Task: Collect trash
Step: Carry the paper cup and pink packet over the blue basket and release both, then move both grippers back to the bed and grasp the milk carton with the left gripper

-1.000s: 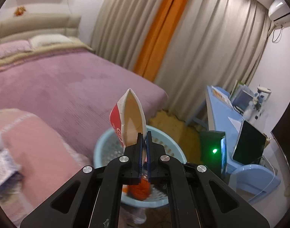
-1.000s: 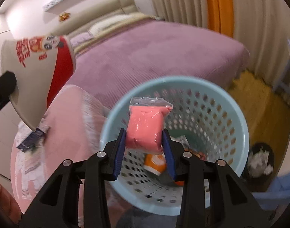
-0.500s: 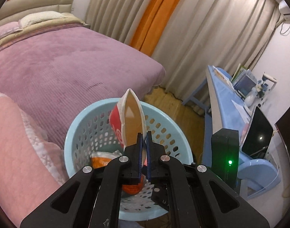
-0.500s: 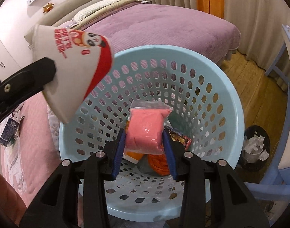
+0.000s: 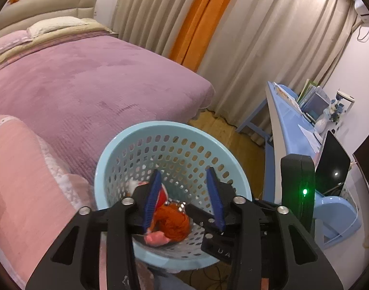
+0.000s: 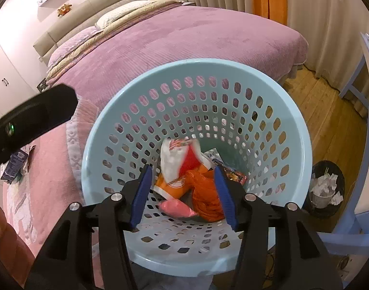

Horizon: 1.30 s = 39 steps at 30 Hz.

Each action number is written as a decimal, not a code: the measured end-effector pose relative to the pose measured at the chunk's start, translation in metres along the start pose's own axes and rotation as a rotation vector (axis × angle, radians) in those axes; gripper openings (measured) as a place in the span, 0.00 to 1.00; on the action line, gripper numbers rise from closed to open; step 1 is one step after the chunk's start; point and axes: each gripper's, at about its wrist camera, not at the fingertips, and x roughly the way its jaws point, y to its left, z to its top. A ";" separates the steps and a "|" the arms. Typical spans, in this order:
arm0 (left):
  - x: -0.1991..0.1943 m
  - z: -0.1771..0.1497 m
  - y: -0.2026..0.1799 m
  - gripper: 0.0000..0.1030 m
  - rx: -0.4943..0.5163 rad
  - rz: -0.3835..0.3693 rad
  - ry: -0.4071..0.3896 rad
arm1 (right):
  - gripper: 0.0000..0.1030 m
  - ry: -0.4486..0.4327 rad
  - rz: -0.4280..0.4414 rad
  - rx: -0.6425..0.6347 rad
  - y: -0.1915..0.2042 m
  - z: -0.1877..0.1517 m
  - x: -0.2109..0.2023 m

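A light blue perforated basket [image 6: 293, 120] stands by the bed; it also shows in the left wrist view [image 5: 107, 159]. Inside lie a white and red snack bag [image 6: 177, 155], a pink packet [image 6: 177, 208], an orange plastic bag [image 6: 206, 193] and other wrappers. My right gripper [image 6: 183, 197] is open and empty just above the basket's near rim. My left gripper [image 5: 184, 199] is open and empty over the basket, above the orange bag [image 5: 171, 221] and the pink packet [image 5: 155, 238].
A bed with a purple cover [image 6: 184, 38] lies behind the basket, with a pink quilt [image 5: 15, 181] at its near left. A blue desk [image 5: 293, 125] with a tablet stands on the right. A small black bin [image 6: 325, 188] with paper stands on the wooden floor.
Both grippers opened over the basket. The snack bag dropped from the left one and the pink packet from the right one; both now lie inside the basket.
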 end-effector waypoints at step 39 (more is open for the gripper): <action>-0.171 -0.036 0.205 0.83 -0.143 0.302 -0.072 | 0.54 -0.040 0.217 -0.363 0.208 -0.018 -0.012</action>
